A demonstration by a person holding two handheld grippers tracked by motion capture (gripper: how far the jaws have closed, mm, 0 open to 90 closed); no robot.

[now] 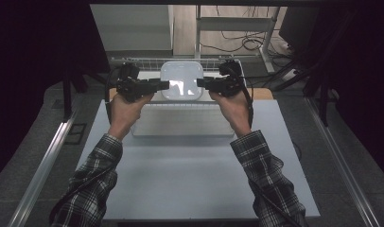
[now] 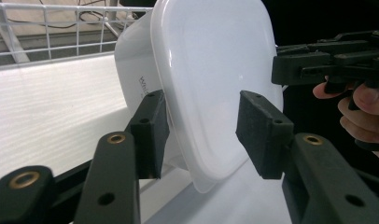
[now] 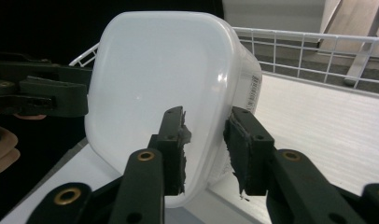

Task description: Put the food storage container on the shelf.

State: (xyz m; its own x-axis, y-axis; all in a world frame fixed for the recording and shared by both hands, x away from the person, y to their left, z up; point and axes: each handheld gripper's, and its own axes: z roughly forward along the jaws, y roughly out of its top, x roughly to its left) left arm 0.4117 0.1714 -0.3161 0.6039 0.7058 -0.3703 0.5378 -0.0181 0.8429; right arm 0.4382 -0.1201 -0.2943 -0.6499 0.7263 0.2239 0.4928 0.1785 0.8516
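A person in plaid sleeves reaches both arms forward over a pale grey surface (image 1: 190,175). Between the two hands sits a white plastic container (image 1: 181,80) with rounded corners and its lid on, at the far edge of the surface, on a white tray (image 1: 180,120) edged by a wire rack (image 1: 147,60). Its lid faces up toward the high view; it looks nearly square, so no long axis can be told. Its contents are hidden.

The left hand-held gripper (image 1: 164,85) has its jaws spread either side of the container's left rim, one pad (image 2: 152,133) beside the wall. The right hand-held gripper (image 1: 201,83) straddles the right rim, jaws parted; whether they touch it is unclear.
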